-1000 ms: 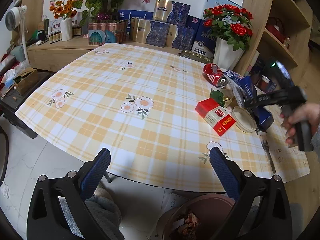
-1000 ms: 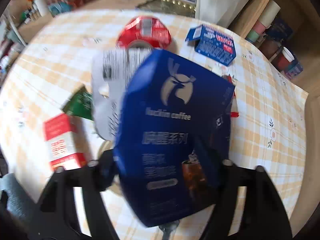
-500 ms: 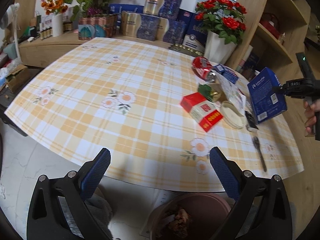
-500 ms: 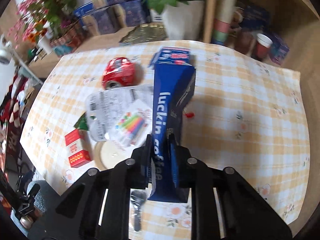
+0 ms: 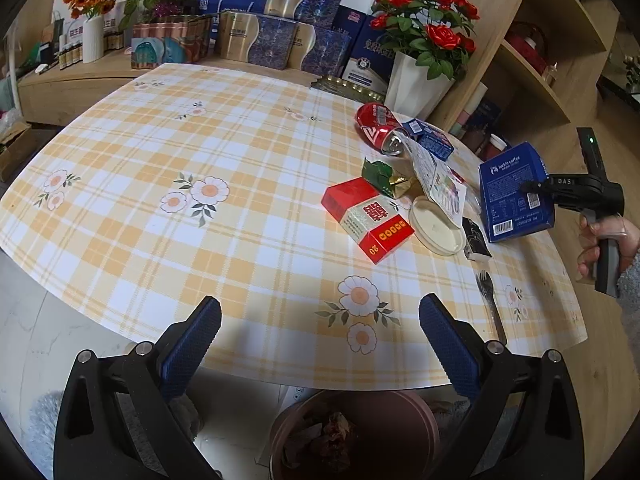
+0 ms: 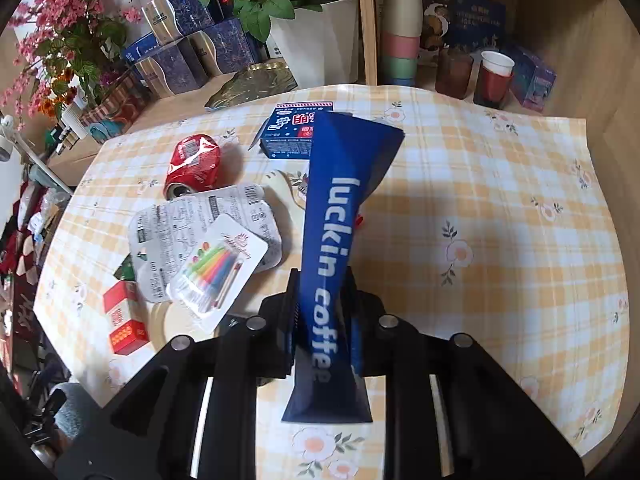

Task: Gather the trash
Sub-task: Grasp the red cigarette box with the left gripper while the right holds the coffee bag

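The blue coffee box [image 6: 332, 248] is up off the table [image 5: 240, 128], pinched flat in the right gripper [image 6: 322, 320], long axis running toward 12 o'clock. The bin [image 5: 352, 432] sits under the left gripper [image 5: 320, 340], whose jaws gape empty. Half a second back the box looked lower.

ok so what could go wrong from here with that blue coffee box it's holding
The right gripper pinches the blue coffee box only near one end, so the flattened box may pivot or slip on the way to the trash bin. The bin sits low, beyond the table edge beside the left gripper; a swing across could clip the candle pack or fork.
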### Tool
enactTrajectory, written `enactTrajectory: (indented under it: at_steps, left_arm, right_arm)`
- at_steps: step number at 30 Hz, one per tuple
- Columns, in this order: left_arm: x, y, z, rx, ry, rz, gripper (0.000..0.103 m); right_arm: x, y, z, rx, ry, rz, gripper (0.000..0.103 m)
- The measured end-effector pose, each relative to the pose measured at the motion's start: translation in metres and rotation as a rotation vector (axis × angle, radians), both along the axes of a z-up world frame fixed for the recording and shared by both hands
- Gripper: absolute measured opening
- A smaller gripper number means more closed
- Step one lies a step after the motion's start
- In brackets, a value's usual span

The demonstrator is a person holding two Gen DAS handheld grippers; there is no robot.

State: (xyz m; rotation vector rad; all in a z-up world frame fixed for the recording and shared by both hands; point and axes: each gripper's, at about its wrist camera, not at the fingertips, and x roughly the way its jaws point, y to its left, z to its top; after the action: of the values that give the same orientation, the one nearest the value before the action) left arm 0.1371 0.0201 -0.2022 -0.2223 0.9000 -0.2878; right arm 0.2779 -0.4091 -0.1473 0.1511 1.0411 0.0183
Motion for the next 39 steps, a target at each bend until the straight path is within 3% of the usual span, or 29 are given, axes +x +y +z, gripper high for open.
enactTrajectory:
  at_steps: [4, 10, 15, 19, 23, 31, 32, 33, 39]
  left_arm:
    - [0.008, 0.0, -0.003, -0.071, 0.063, 0.013, 0.095]
    - [0.041, -0.006, -0.013, -0.184, 0.191, 0.065, 0.086]
    - [0.078, -0.034, -0.019, -0.219, 0.247, 0.098, 0.084]
    - [0.104, -0.062, -0.022, -0.163, 0.258, 0.119, 0.082]
    - [0.129, -0.084, -0.027, -0.036, 0.245, 0.154, 0.082]
    - [0.152, -0.105, -0.043, 0.149, 0.255, 0.236, 0.082]
    - [0.153, -0.108, -0.044, 0.172, 0.252, 0.234, 0.079]
    - [0.152, -0.109, -0.044, 0.194, 0.243, 0.235, 0.067]
    - [0.14, -0.105, -0.041, 0.175, 0.207, 0.146, 0.063]
  right_arm:
    - [0.003, -0.001, -0.009, -0.019, -0.008, -0.015, 0.022]
    - [-0.016, -0.002, -0.01, -0.038, -0.091, -0.039, 0.021]
    - [-0.055, 0.0, 0.005, -0.11, -0.253, -0.046, 0.021]
    - [-0.101, -0.012, 0.017, -0.09, -0.374, -0.114, 0.021]
    - [-0.143, -0.022, 0.019, -0.071, -0.44, -0.17, 0.021]
    - [-0.196, -0.035, 0.015, -0.04, -0.471, -0.229, 0.021]
    - [-0.201, -0.035, 0.015, -0.038, -0.471, -0.232, 0.021]
    - [-0.205, -0.036, 0.014, -0.031, -0.472, -0.234, 0.021]
    - [-0.229, -0.037, 0.008, 0.058, -0.484, -0.227, 0.021]
